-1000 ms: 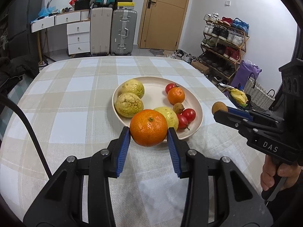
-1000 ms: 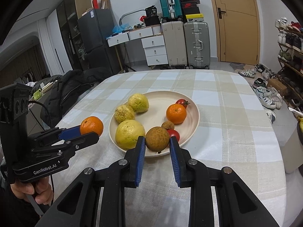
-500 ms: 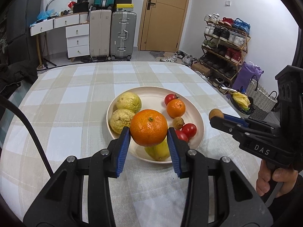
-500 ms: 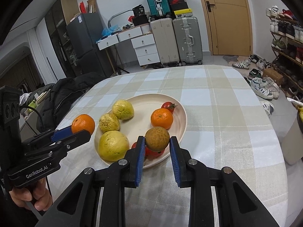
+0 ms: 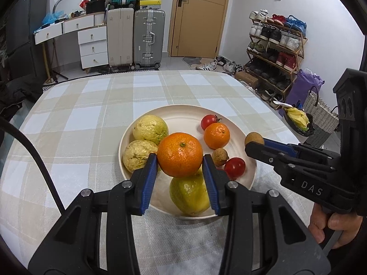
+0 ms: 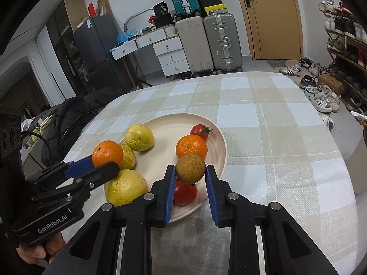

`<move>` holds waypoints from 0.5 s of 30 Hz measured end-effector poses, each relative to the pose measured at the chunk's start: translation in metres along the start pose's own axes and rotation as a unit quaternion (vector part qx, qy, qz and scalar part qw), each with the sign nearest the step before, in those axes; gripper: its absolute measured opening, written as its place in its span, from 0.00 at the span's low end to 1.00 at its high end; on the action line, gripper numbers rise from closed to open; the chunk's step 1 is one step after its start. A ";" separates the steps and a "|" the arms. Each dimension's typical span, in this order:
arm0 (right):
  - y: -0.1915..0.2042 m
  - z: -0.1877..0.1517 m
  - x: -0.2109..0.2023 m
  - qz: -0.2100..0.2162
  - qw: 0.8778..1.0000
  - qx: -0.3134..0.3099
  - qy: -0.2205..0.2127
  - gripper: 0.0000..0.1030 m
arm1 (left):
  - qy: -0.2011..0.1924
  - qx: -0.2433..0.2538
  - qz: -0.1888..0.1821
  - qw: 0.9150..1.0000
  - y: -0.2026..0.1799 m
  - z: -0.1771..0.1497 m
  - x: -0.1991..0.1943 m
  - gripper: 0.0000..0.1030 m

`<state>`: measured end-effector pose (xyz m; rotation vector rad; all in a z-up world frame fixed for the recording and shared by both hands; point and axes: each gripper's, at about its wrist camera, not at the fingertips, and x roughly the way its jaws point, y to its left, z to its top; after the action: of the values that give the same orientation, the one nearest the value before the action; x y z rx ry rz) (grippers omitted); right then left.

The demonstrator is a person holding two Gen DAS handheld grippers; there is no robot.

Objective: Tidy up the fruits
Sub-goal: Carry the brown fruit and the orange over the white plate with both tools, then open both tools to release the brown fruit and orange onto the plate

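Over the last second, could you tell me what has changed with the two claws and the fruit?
Both claws advanced over the plate: the left claw carried its orange from the near rim to above the fruit, and the right claw brought its small brown fruit over the near tomatoes. Nothing was taken or released. The fruit on the plate stayed put.

We see a large orange [image 5: 180,154] and a brown longan [image 6: 190,168], each clamped above the cream plate [image 5: 183,116]. On it lie three yellow guavas [image 5: 150,129], a small orange [image 5: 216,135] and red tomatoes [image 5: 234,167].
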<state>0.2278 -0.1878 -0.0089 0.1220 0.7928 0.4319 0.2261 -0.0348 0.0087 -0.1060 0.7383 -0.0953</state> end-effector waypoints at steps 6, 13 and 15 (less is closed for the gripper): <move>-0.001 0.002 0.011 -0.003 1.000 0.003 0.008 0.26 | 0.004 0.001 0.001 1.000 -0.003 0.004 0.015 0.36; -0.002 0.004 0.020 -0.006 1.000 0.002 0.017 0.26 | 0.012 0.004 0.008 1.000 -0.007 0.007 0.028 0.36; -0.002 0.004 0.022 -0.007 1.000 0.003 0.018 0.26 | 0.013 0.005 0.008 1.000 -0.007 0.008 0.031 0.36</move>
<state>0.2446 -0.1803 -0.0214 0.1144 0.8299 0.4200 0.2541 -0.0448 -0.0058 -0.0901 0.7643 -0.0839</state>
